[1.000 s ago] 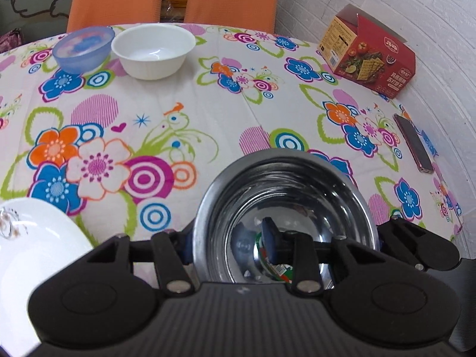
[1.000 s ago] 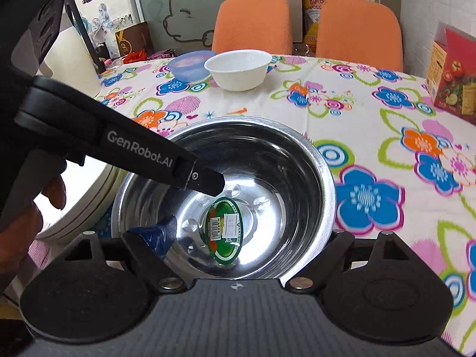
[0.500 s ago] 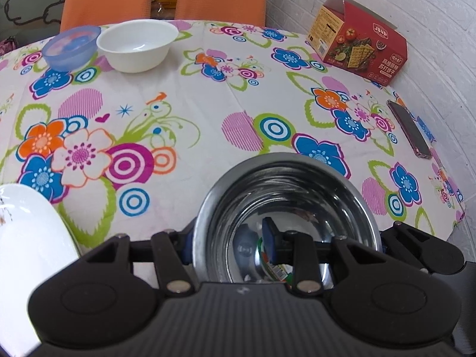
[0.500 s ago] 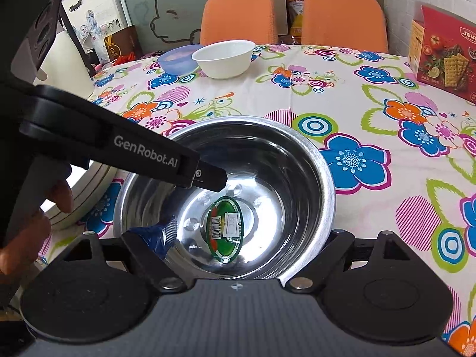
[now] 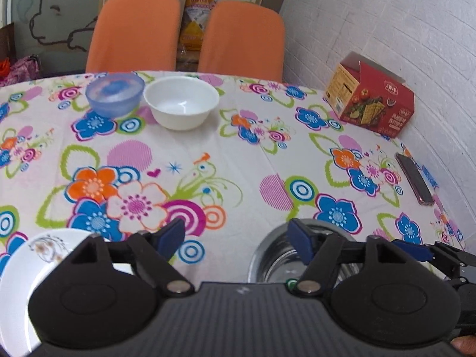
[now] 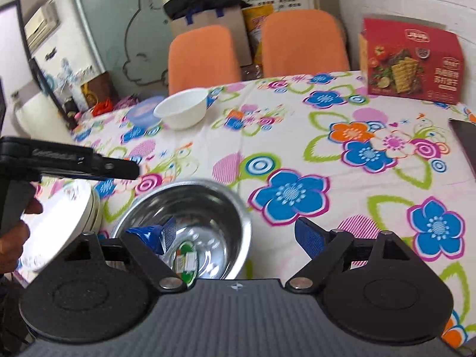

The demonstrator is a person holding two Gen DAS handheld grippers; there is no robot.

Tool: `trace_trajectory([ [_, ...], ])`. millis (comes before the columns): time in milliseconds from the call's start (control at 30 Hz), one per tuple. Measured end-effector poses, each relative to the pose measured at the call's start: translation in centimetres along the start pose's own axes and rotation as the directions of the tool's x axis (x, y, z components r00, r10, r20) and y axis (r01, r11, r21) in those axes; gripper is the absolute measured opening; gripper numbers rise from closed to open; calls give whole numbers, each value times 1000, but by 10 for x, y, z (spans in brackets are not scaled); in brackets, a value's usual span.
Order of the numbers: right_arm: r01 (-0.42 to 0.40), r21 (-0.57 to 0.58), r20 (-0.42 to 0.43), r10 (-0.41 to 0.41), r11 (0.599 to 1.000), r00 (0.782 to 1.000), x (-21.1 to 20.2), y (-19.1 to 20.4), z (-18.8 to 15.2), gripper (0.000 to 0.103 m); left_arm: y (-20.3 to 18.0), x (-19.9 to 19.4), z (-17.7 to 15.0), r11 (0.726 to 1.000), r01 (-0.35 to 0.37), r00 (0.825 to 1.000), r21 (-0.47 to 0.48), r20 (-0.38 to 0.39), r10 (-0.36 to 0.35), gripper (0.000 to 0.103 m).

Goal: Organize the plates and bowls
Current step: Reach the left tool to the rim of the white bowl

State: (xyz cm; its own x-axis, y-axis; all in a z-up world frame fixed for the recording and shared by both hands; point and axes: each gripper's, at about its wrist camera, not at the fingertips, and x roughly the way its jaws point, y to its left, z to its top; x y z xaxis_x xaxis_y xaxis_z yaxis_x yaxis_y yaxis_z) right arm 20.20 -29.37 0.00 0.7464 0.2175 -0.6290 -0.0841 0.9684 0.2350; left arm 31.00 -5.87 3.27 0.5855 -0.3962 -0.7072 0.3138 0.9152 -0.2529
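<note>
Floral table (image 5: 238,148): steel bowl (image 6: 190,208) beside stacked plates (image 6: 68,217), claws spread.

A shiny round steel bowl (image 6: 190,208) sits upright beside stacked white plates (image 6: 74,211); a white bowl (image 5: 181,102) and translucent blue bowl (image 5: 114,93) sit far across.

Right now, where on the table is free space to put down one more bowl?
The widest bare cloth lies mid-table, between the white bowl and the steel bowl. More lies between the white bowl and the red box. The near left is crowded: plate stack, steel bowl and both open claws. The phone takes the right edge.
</note>
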Motion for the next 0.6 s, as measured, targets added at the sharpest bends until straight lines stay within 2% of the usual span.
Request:
trace_trajectory([
  [200, -29, 93, -29, 32, 995, 999, 14, 0, 33, 74, 39, -14, 16, 998, -41, 998, -49, 41, 44, 77],
  [267, -39, 85, -39, 43, 996, 998, 23, 6, 46, 74, 52, -13, 22, 996, -48, 998, -78, 38, 51, 77],
  [333, -51, 4, -36, 52, 999, 998, 35, 18, 63, 74, 65, -8, 31, 993, -44, 998, -113, 30, 48, 77],
  [433, -12, -111, -43, 8, 994, 999, 61, 38, 91, 74, 80, 8, 51, 985, -35, 999, -170, 7, 37, 77],
  [500, 7, -162, -47, -14, 987, 999, 85, 50, 111, 74, 89, 23, 66, 974, -29, 1000, -226, -3, 29, 77],
  [600, 30, -221, -64, -45, 975, 997, 126, 63, 136, 74, 100, 48, 87, 947, -57, 998, -315, -24, 52, 77],
])
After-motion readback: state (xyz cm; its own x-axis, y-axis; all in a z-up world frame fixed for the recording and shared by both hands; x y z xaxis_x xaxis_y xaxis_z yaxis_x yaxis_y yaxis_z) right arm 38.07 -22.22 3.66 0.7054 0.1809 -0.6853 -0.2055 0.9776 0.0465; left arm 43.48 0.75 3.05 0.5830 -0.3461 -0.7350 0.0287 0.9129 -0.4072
